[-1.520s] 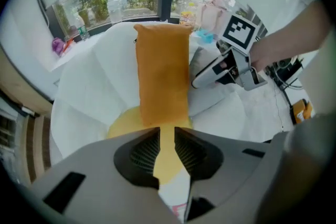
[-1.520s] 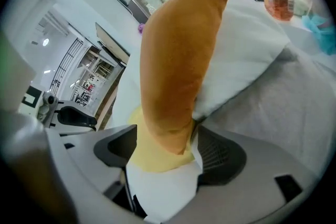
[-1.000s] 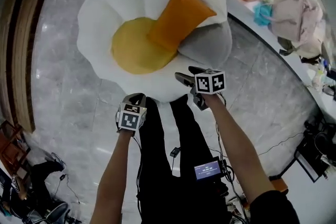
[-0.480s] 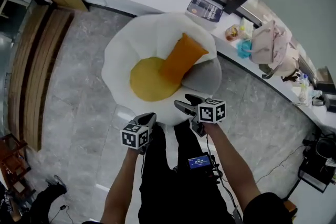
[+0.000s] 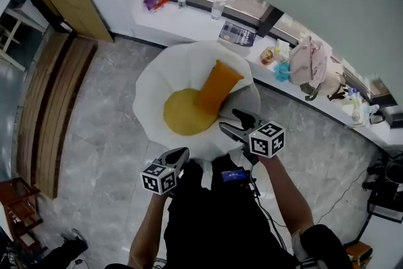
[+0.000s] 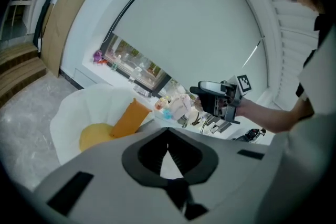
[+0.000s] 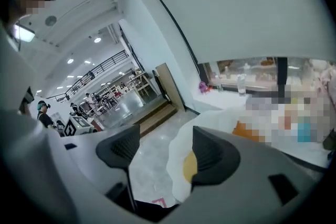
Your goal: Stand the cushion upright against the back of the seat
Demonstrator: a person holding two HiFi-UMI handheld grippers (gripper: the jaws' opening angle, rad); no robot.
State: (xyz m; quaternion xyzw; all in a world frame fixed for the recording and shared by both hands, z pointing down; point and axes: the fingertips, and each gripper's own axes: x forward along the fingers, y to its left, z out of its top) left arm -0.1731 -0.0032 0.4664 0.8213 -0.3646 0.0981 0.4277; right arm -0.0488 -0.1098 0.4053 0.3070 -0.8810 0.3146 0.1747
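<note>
The left gripper [image 5: 179, 154] is closed, its jaws meeting with nothing between them. The right gripper [image 5: 235, 123] stands wide apart and empty; its jaws have just been closing a little, on nothing. Both are held close to the person's body, well apart from the chair [image 5: 151, 80] that lies beyond them.

The cushion [image 5: 217, 86], orange and long, is in that white chair. Its lower end rests on the yellow seat pad [image 5: 182, 113] and its upper end leans against the far right part of the chair's back. It looks tilted rather than fully upright, so the task seems done or close to it.

The risk I see is the lean. Nothing holds the cushion, and the seat pad looks soft and rounded, so the lower end could slide toward the near side and let it fall flat. A knock to the chair could do the same.
</note>
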